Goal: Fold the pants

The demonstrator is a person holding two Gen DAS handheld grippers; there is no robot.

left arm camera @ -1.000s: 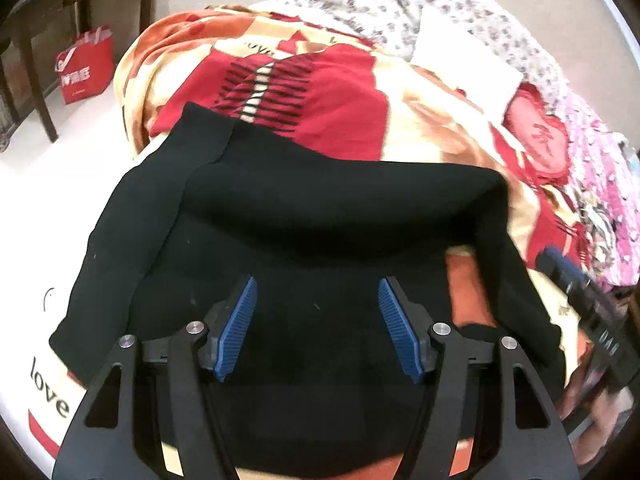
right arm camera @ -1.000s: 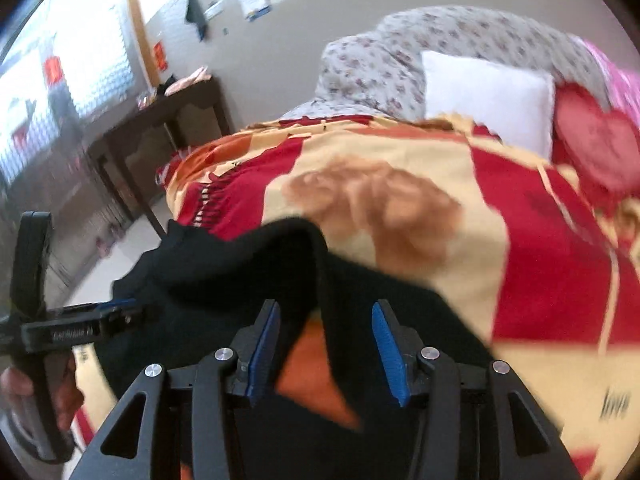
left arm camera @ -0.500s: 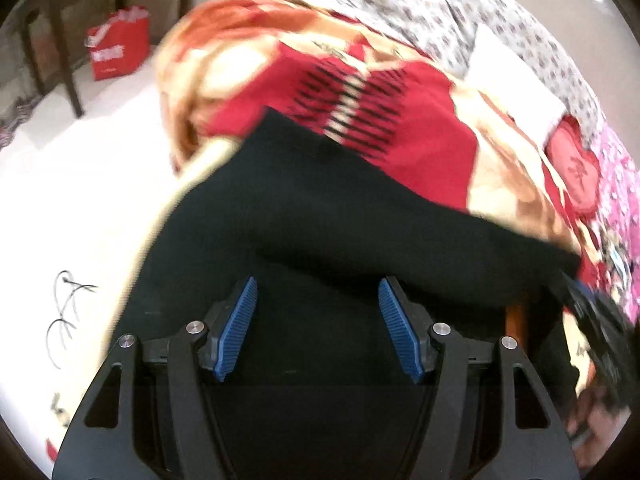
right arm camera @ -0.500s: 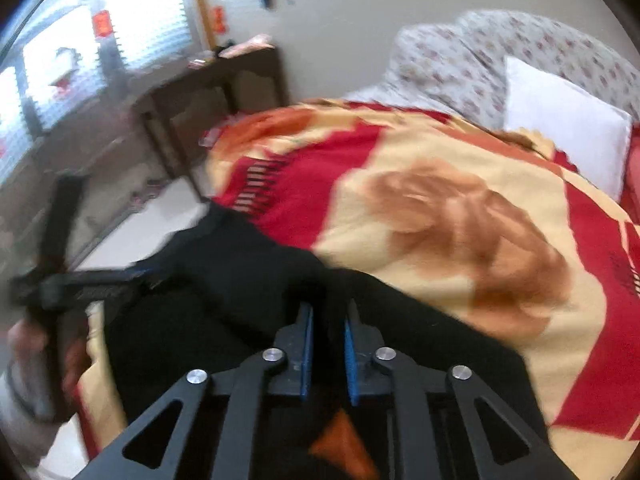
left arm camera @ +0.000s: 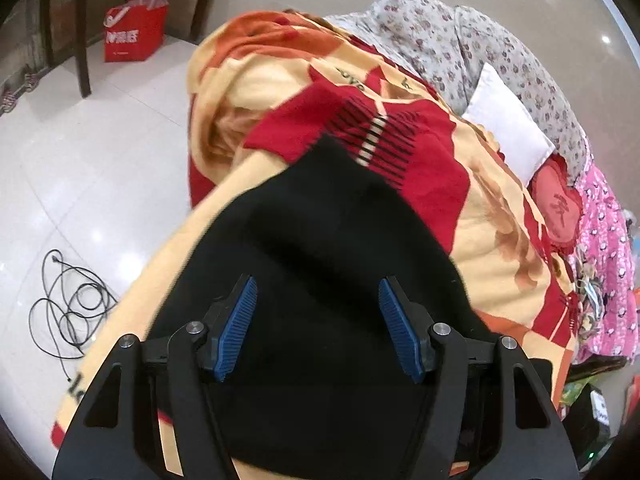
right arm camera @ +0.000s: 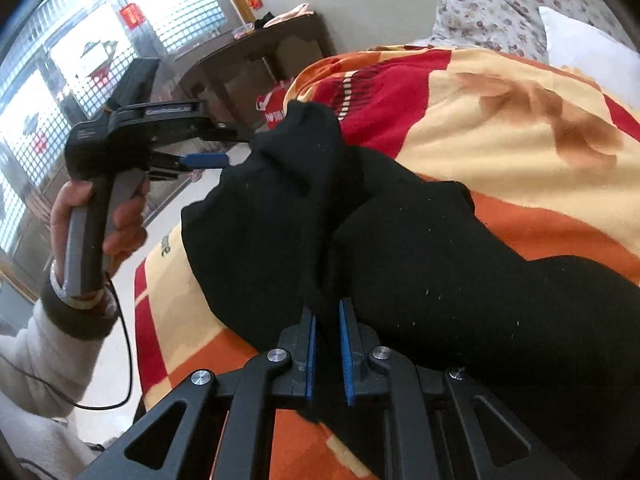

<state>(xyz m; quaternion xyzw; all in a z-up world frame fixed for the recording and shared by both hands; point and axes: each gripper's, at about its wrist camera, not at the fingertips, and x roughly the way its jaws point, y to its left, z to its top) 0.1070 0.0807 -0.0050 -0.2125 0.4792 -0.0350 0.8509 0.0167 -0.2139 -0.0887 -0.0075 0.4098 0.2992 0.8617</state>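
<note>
Black pants (left arm camera: 320, 232) lie bunched on a red, orange and cream blanket (left arm camera: 492, 248) over a bed. My left gripper (left arm camera: 318, 316) hovers over the pants with its blue pads wide apart and black cloth showing below them; it is open. In the right wrist view the pants (right arm camera: 440, 248) stretch across the blanket (right arm camera: 500, 120). My right gripper (right arm camera: 327, 312) is shut on a raised fold of the black cloth, which rises in a ridge between the pads. A hand holds the left gripper (right arm camera: 230, 148) at the pants' far left edge.
A red shopping bag (left arm camera: 134, 28) and a coiled black cable (left arm camera: 68, 304) lie on the white tiled floor left of the bed. A dark wooden table (right arm camera: 256, 52) stands by the windows. A white pillow (left arm camera: 508, 128), a flowered quilt (left arm camera: 460, 40) and pink bedding (left arm camera: 608, 264) fill the far end.
My right gripper has shut on a fold of the pants and dropped lower. My left gripper stayed open and shifted sideways, so more floor shows on the left.
</note>
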